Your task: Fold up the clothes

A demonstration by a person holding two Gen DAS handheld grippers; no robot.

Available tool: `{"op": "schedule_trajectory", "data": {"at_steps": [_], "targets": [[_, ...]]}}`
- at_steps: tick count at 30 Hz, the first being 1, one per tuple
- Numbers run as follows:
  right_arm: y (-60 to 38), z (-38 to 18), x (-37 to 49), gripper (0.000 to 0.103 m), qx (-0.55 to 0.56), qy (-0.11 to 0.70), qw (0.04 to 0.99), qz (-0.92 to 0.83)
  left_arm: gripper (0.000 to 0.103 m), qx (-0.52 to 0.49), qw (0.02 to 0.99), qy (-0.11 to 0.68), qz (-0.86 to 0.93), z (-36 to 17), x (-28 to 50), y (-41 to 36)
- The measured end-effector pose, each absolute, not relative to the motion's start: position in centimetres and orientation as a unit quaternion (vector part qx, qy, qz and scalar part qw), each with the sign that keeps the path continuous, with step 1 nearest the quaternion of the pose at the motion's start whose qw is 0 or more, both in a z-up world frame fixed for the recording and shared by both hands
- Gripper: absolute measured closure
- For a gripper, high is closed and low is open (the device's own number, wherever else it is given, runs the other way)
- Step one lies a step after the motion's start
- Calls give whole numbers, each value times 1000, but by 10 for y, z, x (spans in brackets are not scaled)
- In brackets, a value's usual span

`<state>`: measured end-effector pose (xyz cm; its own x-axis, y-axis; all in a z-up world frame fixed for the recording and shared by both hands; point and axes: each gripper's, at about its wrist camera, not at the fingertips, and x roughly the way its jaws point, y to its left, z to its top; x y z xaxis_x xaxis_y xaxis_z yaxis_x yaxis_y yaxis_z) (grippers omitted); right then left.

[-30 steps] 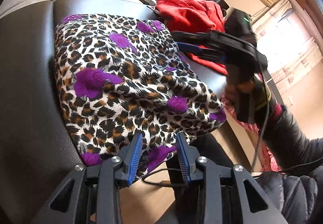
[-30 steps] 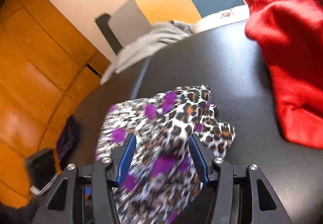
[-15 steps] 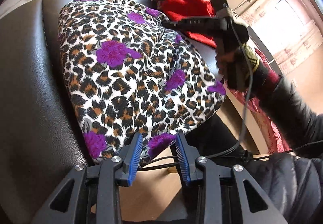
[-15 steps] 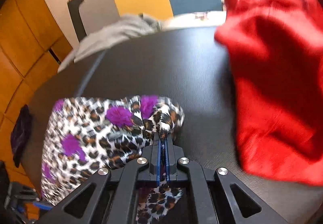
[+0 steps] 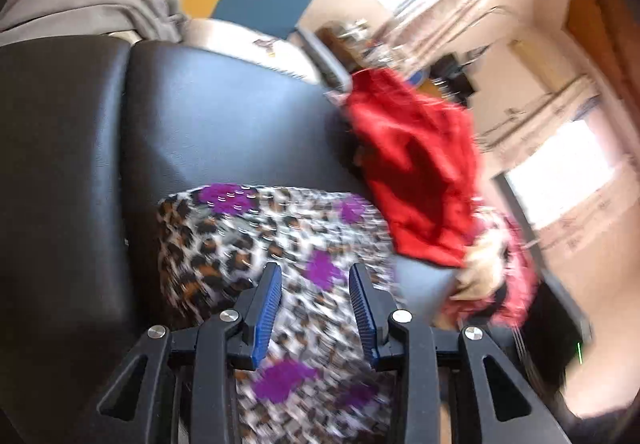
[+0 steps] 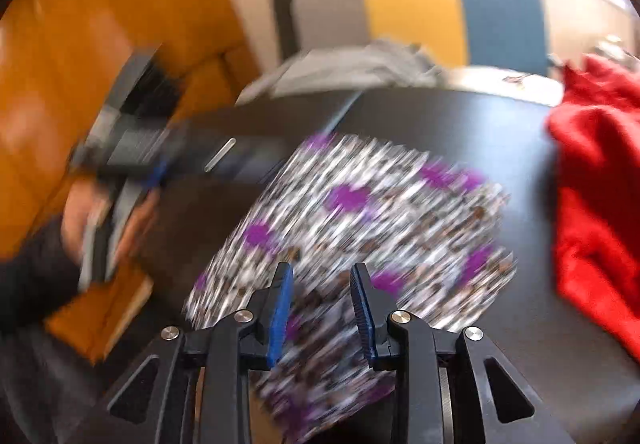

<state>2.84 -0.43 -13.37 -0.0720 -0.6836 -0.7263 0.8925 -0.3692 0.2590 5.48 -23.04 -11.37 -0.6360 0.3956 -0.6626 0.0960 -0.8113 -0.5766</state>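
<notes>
Three garments are in my view: one leopard-print piece with purple flowers (image 5: 280, 244), one red garment (image 5: 416, 172) and one grey garment (image 5: 92, 4). Two grippers, one in each of my hands.

I am working on the leopard-print piece. It lies on the black padded counter (image 5: 224, 112), near its front edge, with the red garment just beside it on my right and the grey one well apart at the far edge. Both views are heavily blurred, so I cannot read its folds or edges well.

I judge it thin, light and limp. It should drape and slide easily on the smooth black surface, so a pinch on a single layer may drag the whole piece along. A corner or a hem would be the best place to take hold, pinching both layers where it is doubled.

My left gripper (image 5: 316, 292) has its jaws spread, with the print beneath them and nothing pinched. My right gripper (image 6: 322, 292) has jaws that have just been opening; they stand apart above the cloth, and through the blur I see no fabric pressed between the pads. From the right wrist view, the left gripper and its hand (image 6: 100, 212) show as a smear at the counter's left.
</notes>
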Motion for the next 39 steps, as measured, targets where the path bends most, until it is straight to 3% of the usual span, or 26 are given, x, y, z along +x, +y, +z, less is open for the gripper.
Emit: {"op": "schedule_trajectory", "data": {"at_steps": [4,9,10,11,14,16,18,19,23,26,29,31,39], "targets": [[22,-177,54,73,449,200,494,-717,70,-461,49,-267,845,-148,47,-219],[51,-185,53,73,449,149,496,-728,77,-445,22,-267,855,-148,50,-219],[51,-183,53,73,453,152,497,-724,74,-437,16,-261,861,-139,54,-219],[50,-182,53,70,456,155,498,-721,66,-428,18,-249,869,-132,58,-218],[49,-160,44,69,462,136,497,-722,65,-401,31,-214,890,-108,69,-219],[49,-136,34,63,443,108,496,-739,63,-391,36,-203,897,-100,71,-224],[45,-114,19,33,412,69,491,-765,63,-393,33,-203,896,-99,62,-229],[36,-108,10,28,400,59,486,-775,63,-397,31,-205,894,-101,59,-233],[-8,-103,-21,28,384,38,461,-799,62,-413,53,-212,884,-109,54,-245],[-34,-135,-38,28,423,67,425,-797,62,-436,64,-185,878,-117,42,-237],[-30,-171,-35,27,444,110,396,-796,62,-472,47,-135,870,-137,26,-222],[-15,-182,-19,27,401,126,402,-813,61,-465,38,-112,878,-139,23,-213],[-3,-190,-18,19,376,112,411,-823,60,-439,-12,-119,891,-144,21,-203]]}}
